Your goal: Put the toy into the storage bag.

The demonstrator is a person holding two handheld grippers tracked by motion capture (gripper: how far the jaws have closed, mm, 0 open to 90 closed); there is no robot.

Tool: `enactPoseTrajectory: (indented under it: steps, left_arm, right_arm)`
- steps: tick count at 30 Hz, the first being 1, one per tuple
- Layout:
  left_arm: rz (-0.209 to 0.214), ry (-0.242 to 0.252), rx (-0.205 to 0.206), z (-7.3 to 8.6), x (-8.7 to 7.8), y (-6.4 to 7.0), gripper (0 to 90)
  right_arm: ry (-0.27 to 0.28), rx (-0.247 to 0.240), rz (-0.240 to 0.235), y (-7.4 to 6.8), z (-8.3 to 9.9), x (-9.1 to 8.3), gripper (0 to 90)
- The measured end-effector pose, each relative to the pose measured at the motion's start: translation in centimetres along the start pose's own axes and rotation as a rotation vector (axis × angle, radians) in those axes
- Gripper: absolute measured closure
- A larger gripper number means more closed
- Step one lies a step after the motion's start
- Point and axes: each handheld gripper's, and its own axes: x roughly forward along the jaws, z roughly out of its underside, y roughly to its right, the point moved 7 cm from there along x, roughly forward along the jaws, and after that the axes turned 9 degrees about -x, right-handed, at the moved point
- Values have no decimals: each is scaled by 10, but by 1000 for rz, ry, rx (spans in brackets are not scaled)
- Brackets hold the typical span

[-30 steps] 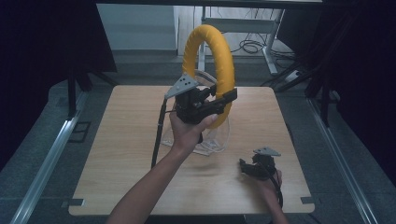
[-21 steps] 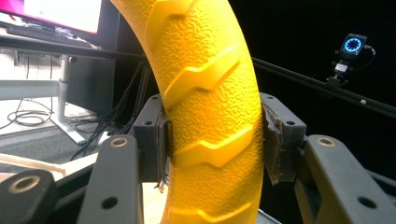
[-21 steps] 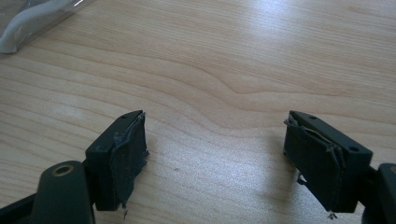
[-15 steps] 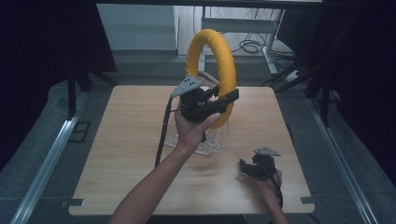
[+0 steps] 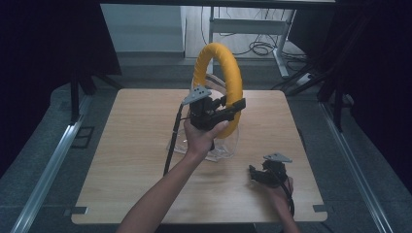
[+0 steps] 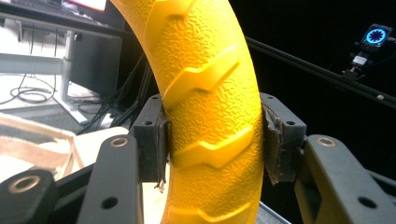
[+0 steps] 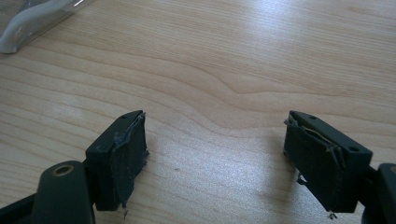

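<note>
Yellow ring (image 5: 217,87) held upright at frame centre, above the tabletop (image 5: 121,145) and a clear bag (image 5: 226,148) lying on it. The left gripper (image 5: 214,114) clamps the ring's lower arc; in the left gripper view both jaws press its ribbed sides (image 6: 210,107), the ring's plane running between them. The right gripper (image 5: 269,172), lower right and well apart, rests on the tabletop, jaws wide and empty.
</note>
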Motion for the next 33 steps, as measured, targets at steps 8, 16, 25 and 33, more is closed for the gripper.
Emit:
enactPoseTrajectory:
  steps: [8,16,25,33]
  left_arm:
    - [-24,-19,-44,17,5,-21,499]
    - [-52,-26,-89,33,10,-39,499]
    - [-78,-50,-103,51,14,-53,499]
    - [-81,-36,-139,70,12,-65,497]
  right_arm:
    - [-1,4,-1,0,0,0,216]
    - [-1,1,-2,0,0,0,216]
    - [-1,0,-3,0,0,0,215]
    - [0,2,-3,0,0,0,216]
